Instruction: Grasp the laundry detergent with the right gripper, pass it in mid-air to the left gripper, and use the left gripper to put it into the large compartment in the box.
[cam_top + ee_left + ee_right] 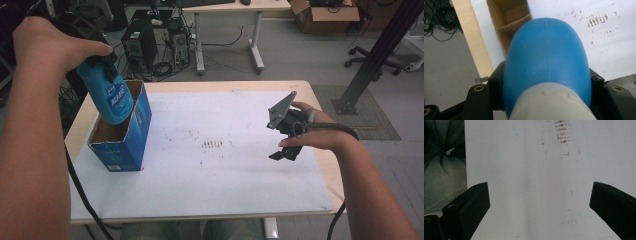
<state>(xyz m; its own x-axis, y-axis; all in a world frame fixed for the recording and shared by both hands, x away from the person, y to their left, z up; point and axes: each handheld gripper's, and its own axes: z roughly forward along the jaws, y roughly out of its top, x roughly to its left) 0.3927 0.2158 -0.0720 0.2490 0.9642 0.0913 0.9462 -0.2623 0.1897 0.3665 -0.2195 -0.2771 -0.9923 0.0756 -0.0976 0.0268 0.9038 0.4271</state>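
Observation:
A blue plastic bottle (112,96) with a printed label hangs base-down over the open top of a blue carton (126,146), its base just inside the opening. My left gripper (101,65) is shut on the bottle near its pale neck. In the left gripper view the bottle (547,57) bulges between the black jaws, with the carton's brown inside (510,17) beyond it. My right gripper (286,151) hovers over the right part of the white sheet (225,180). Its jaws stand wide apart, and the right gripper (540,202) has nothing between them.
The sheet covers most of a wooden table (320,107) and has brown smudges (212,144) at its middle. On the floor beyond it are computer towers (137,42) with cables, another desk (255,35), a cardboard box (325,15) and a black post (375,55).

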